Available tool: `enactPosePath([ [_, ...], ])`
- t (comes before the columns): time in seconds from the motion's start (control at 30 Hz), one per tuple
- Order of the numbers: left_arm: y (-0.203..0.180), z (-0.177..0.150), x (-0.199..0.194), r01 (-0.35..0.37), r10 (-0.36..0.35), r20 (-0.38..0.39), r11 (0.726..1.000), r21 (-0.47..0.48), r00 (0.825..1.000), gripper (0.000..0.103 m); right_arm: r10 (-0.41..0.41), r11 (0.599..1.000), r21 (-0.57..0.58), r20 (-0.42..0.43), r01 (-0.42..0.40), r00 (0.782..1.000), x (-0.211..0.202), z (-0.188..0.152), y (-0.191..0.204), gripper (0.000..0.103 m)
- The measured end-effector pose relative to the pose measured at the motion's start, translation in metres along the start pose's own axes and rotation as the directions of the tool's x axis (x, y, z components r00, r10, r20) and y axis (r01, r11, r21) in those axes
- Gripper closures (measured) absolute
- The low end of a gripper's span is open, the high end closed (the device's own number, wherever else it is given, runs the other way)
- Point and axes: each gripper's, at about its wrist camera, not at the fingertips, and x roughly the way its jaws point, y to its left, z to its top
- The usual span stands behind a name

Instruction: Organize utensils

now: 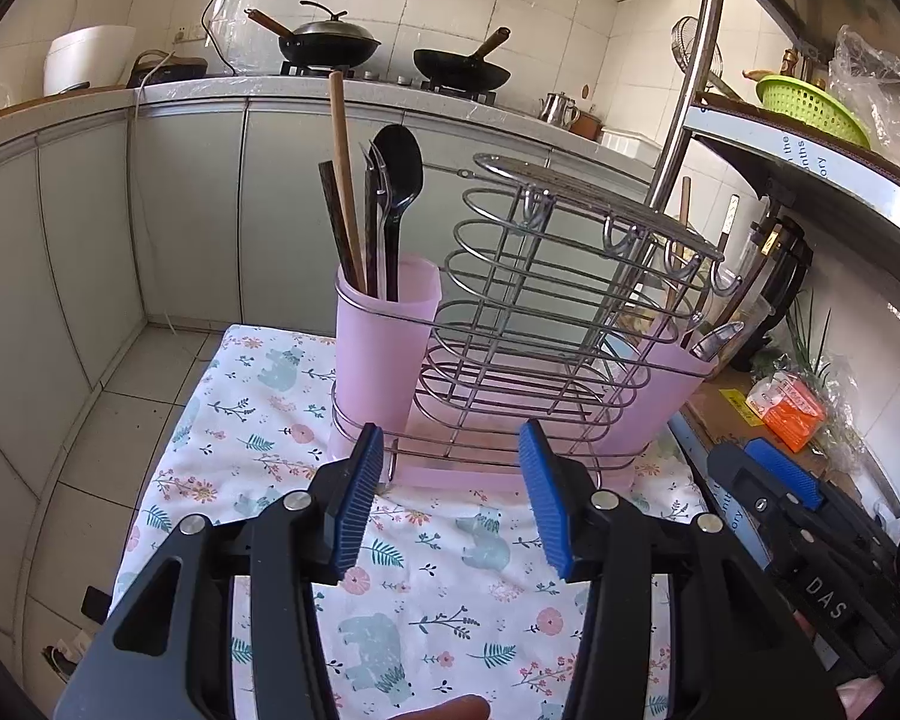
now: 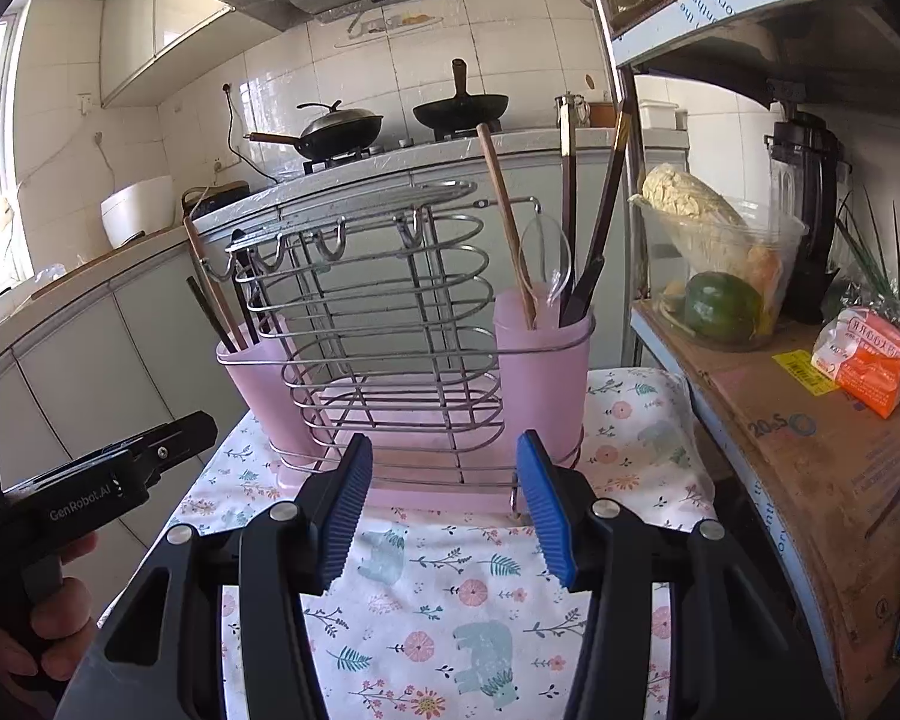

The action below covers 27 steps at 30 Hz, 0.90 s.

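Both tools, the left tool (image 1: 451, 450) and the right tool (image 2: 444, 462), hang with fingers apart and hold nothing, just before the wire rack (image 2: 390, 324) with two pink cups (image 1: 384, 348) of utensils (image 1: 384, 210).

Both wrist views near rack (image 1: 546, 324)

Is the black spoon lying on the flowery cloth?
No, the black spoon stands upright in the pink cup, above the cloth.
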Motion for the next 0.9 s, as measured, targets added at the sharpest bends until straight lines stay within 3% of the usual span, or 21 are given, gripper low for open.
enactPosePath([
  [0.23, -0.006, 0.002, -0.005, -0.042, 0.040, 0.037, 0.999, 0.033, 0.999, 0.055, -0.013, 1.000, -0.003, 0.021, 0.013, 1.000, -0.005, 0.006, -0.005, 0.053],
  [0.9, -0.011, -0.001, -0.007, -0.056, 0.053, 0.047, 0.997, 0.060, 0.997, 0.055, -0.027, 1.000, -0.014, 0.037, 0.028, 0.999, -0.009, 0.008, -0.006, 0.053],
])
